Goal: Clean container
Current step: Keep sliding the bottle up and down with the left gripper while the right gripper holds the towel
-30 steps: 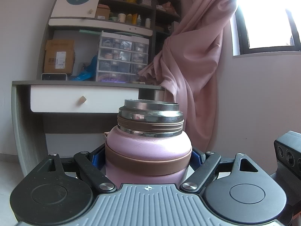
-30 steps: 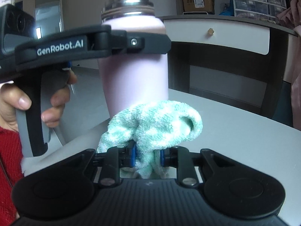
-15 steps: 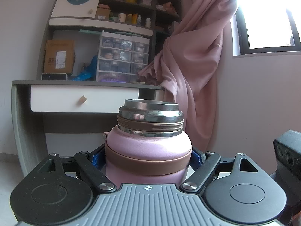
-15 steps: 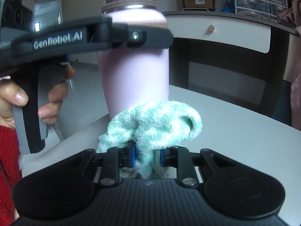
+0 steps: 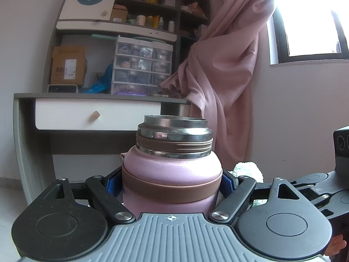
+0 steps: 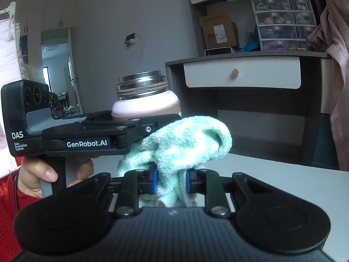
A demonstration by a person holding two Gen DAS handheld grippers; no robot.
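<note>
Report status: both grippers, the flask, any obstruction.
Left gripper shut on pink flask, upright, lid off. Right gripper shut on green cloth, beside the flask near its shoulder. Nothing blocking the mouth.

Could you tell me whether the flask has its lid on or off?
Off: the flask shows a bare steel threaded mouth.

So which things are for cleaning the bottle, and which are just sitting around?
For the job:
- pink metal-necked flask, clamped in the left gripper
- fluffy mint-green cloth, pinched in the right gripper

Just lying about:
- brown cardboard box
- clear plastic drawer unit
- pink curtain
- white desk drawer
</note>
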